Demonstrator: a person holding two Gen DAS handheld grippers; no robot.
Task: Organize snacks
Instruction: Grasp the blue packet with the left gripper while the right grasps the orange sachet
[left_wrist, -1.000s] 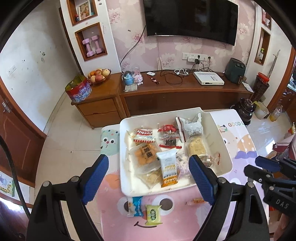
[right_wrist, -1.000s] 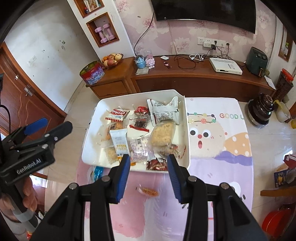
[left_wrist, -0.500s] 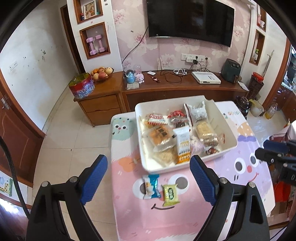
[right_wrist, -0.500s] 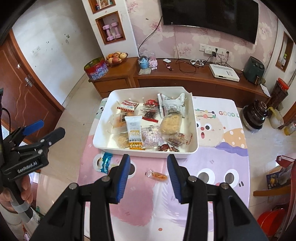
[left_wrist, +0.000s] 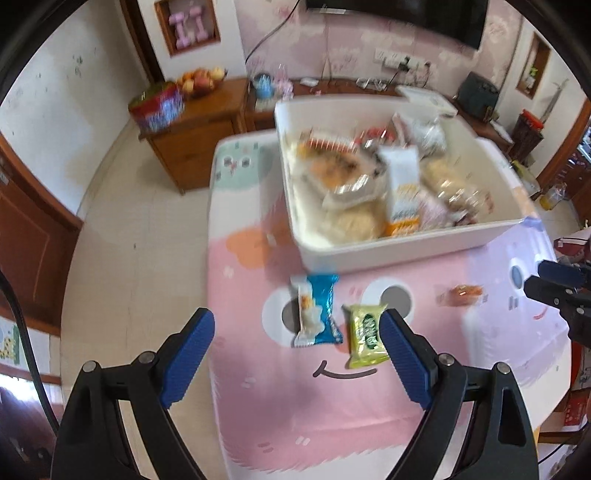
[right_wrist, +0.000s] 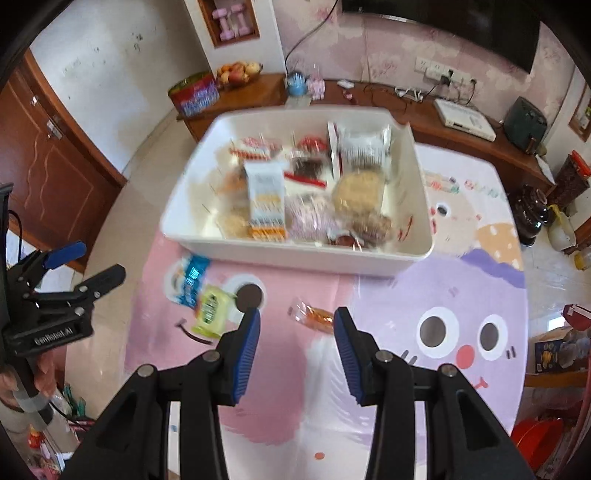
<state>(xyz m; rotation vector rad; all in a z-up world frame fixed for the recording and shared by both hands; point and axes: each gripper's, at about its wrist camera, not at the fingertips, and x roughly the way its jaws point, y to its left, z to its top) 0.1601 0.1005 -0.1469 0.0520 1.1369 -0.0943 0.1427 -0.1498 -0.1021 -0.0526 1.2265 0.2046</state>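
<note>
Three loose snacks outside white bin: blue packet and green packet under wide, empty left gripper; orange packet at 12 o'clock of narrower, empty right gripper, likely next pickups.

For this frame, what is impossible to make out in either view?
- Print on the green packet and blue packet: motion blur, both views.
- Orange snack: too small and blurred to tell what it is.
- Snacks low in the white bin: covered by others, smeared.
- Right gripper in the left wrist view: cut off by the edge.
</note>
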